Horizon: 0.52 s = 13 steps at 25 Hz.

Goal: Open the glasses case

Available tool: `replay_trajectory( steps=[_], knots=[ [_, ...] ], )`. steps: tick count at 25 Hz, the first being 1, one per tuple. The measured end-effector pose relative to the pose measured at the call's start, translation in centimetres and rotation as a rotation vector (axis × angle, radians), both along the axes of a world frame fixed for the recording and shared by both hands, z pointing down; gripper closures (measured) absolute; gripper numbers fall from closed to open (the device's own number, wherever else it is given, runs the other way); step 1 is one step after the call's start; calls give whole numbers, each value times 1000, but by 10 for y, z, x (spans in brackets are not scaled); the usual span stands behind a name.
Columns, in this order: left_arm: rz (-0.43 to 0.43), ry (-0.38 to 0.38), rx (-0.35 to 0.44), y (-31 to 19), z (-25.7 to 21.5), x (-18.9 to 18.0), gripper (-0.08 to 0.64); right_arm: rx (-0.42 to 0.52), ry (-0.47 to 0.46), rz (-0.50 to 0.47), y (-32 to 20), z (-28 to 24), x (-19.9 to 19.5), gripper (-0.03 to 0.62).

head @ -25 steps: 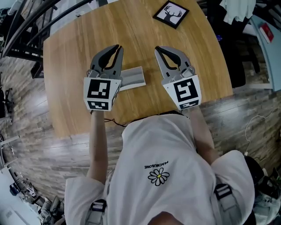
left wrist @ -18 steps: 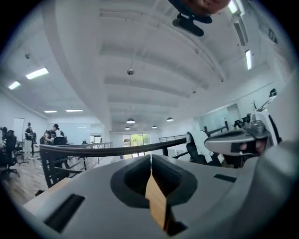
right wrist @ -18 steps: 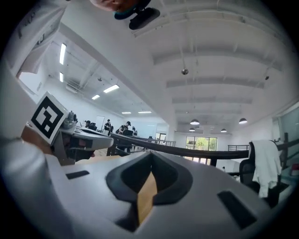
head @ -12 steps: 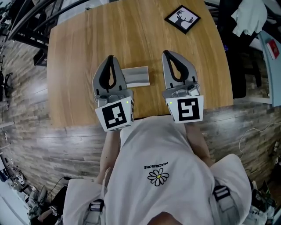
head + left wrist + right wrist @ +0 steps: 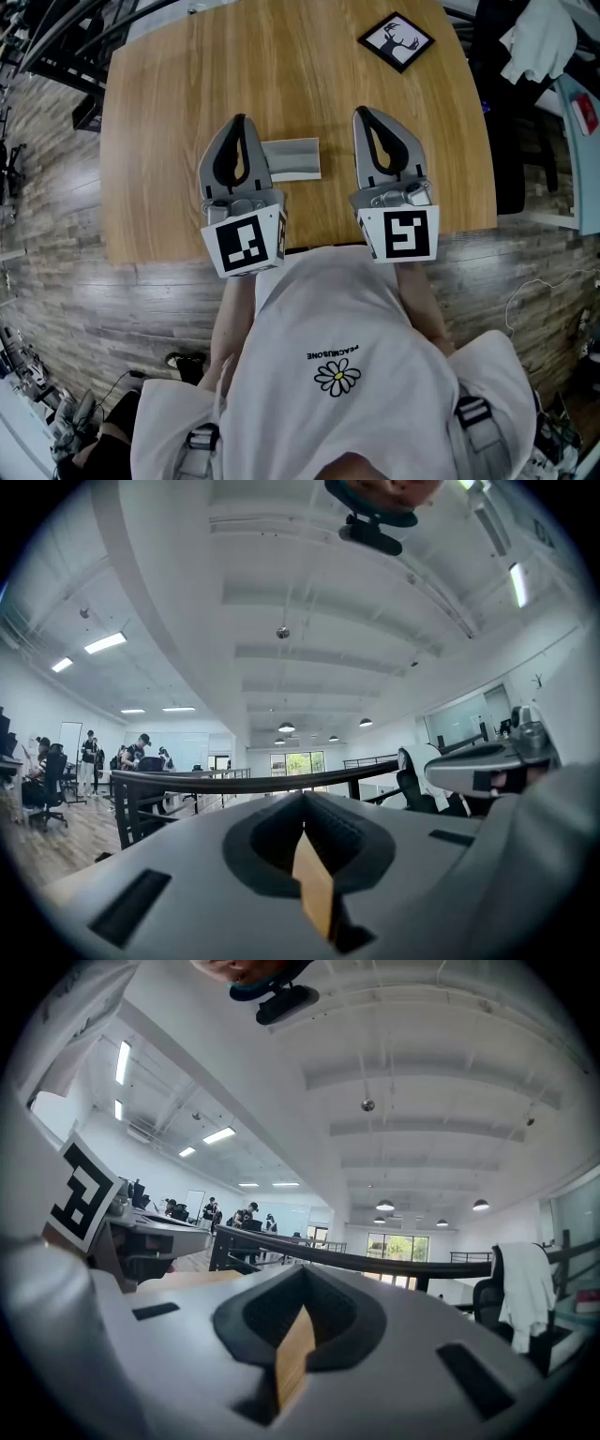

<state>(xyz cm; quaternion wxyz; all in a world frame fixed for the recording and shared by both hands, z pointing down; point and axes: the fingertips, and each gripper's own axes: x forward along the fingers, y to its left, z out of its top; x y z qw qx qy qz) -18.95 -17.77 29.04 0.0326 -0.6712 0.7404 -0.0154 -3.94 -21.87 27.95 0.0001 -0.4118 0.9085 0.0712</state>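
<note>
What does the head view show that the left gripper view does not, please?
Only the head view shows the grey glasses case, the framed deer picture and the person's white shirt. Only the left gripper view shows the ceiling lights, a dark railing and distant people. Both show the left gripper, shut and empty, and the right gripper beside it.

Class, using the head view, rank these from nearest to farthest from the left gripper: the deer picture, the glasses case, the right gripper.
1. Glasses case: lying just right of the left gripper.
2. Right gripper: beyond the case, further right.
3. Deer picture: at the far right corner of the table.
</note>
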Motion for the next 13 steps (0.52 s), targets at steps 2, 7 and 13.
replay_trajectory(
  steps=[2,7,13],
  knots=[
    [-4,-1,2,1,-1,-1,545,5,9,8,-1,1,2,584],
    [-6,-6,7,1,-3,-3,545,48,44,24,-1,0,3,584],
    [-3,-2,6,0,-5,-2,545,57,35,17,-1,-5,0,584]
  ],
)
